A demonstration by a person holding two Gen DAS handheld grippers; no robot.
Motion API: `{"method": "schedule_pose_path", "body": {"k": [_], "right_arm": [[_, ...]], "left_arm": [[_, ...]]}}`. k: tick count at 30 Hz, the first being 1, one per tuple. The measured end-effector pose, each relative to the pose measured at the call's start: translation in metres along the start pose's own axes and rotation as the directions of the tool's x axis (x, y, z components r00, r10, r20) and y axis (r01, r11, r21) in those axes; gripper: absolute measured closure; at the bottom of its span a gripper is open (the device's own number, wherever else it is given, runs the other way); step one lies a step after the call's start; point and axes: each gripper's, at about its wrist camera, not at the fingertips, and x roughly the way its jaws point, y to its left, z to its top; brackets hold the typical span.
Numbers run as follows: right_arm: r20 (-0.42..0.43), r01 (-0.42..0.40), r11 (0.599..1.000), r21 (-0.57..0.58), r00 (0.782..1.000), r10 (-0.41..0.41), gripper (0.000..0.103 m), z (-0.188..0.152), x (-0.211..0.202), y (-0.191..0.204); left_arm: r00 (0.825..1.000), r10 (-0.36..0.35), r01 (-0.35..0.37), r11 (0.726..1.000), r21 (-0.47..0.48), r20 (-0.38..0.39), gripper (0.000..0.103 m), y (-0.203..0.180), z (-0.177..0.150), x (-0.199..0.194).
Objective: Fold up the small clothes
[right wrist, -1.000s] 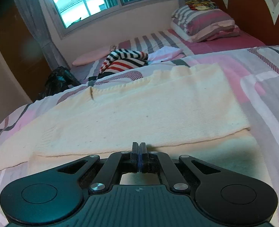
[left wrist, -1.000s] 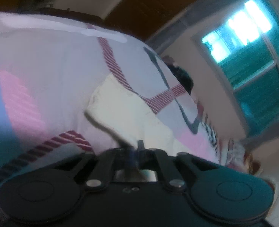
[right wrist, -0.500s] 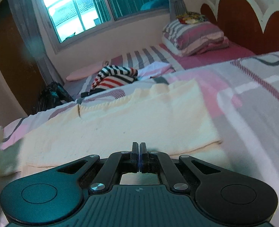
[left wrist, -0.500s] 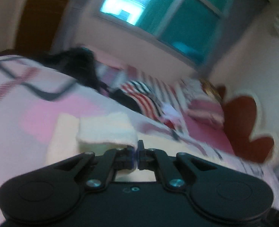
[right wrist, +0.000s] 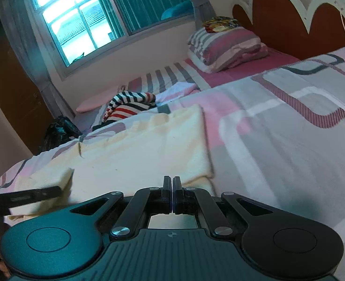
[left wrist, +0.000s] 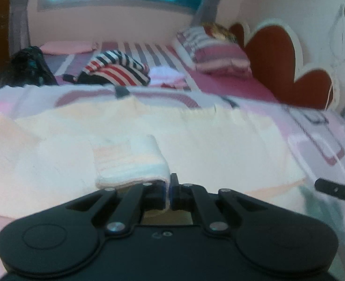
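A cream knitted sweater [left wrist: 207, 138] lies spread flat on the pink and grey bedspread [right wrist: 277, 121]. My left gripper [left wrist: 168, 188] pinches the sweater's sleeve cuff [left wrist: 130, 161], folded over the sweater's body. Its jaws are opening slightly, with the fabric still between the pads. In the right wrist view the sweater [right wrist: 137, 154] fills the middle, and one of the left gripper's fingers [right wrist: 31, 194] reaches in from the left over the sleeve. My right gripper [right wrist: 172, 183] is shut with nothing in it, just above the sweater's near right edge. One of its fingertips [left wrist: 336, 188] shows at the right of the left wrist view.
Striped clothes [right wrist: 130, 105] lie piled beyond the sweater, with a black bag [left wrist: 29, 65] to their left. Stacked pillows [right wrist: 228, 46] rest against a red and white headboard [right wrist: 289, 18]. A window [right wrist: 78, 23] is in the far wall. Bedspread stretches to the right of the sweater.
My left gripper swung across with the sleeve and rolled level, bringing the cuff over the sweater's body. The right gripper drifted toward the sweater's right edge and stayed shut.
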Motion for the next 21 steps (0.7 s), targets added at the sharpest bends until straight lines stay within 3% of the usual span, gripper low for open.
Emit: {"method": "schedule_pose_path", "body": {"k": [2, 5, 8, 10, 11, 15, 18, 21], "right_arm": [[-0.004, -0.009, 1.000, 0.009, 1.000, 0.009, 0.103, -0.001, -0.003, -0.004], [-0.005, -0.009, 1.000, 0.018, 1.000, 0.009, 0.103, -0.002, -0.005, -0.007], [-0.006, -0.024, 0.999, 0.035, 1.000, 0.024, 0.098, 0.000, -0.001, -0.004], [-0.002, -0.038, 0.998, 0.040, 0.999, 0.038, 0.075, 0.000, 0.001, 0.001], [0.003, -0.046, 0.998, 0.035, 0.999, 0.046, 0.069, 0.001, 0.002, 0.005], [-0.024, -0.124, 0.992, -0.006, 0.992, 0.124, 0.066, 0.003, 0.008, 0.022], [-0.046, -0.188, 0.981, -0.054, 0.982, 0.185, 0.066, 0.000, 0.017, 0.040], [-0.077, -0.224, 0.972, -0.076, 0.973, 0.218, 0.071, -0.006, 0.035, 0.058]], "left_arm": [[1.000, 0.005, -0.004, 0.999, 0.048, -0.018, 0.071, -0.011, -0.005, 0.004], [1.000, -0.020, 0.021, 0.989, 0.145, -0.005, 0.045, -0.028, -0.013, 0.000], [0.994, -0.108, 0.103, 0.977, 0.188, 0.019, 0.042, -0.038, -0.022, -0.009], [0.988, -0.150, 0.144, 0.973, 0.179, 0.021, 0.042, -0.039, -0.028, -0.012], [0.989, -0.148, 0.141, 0.974, 0.177, 0.025, 0.042, -0.040, -0.029, -0.013], [0.994, -0.099, 0.094, 0.992, 0.090, 0.048, 0.042, -0.017, -0.033, -0.027], [0.996, 0.014, -0.014, 1.000, -0.002, 0.086, 0.043, 0.017, -0.038, -0.050], [0.982, 0.137, -0.128, 0.989, -0.079, 0.128, 0.041, 0.058, -0.046, -0.077]]}}
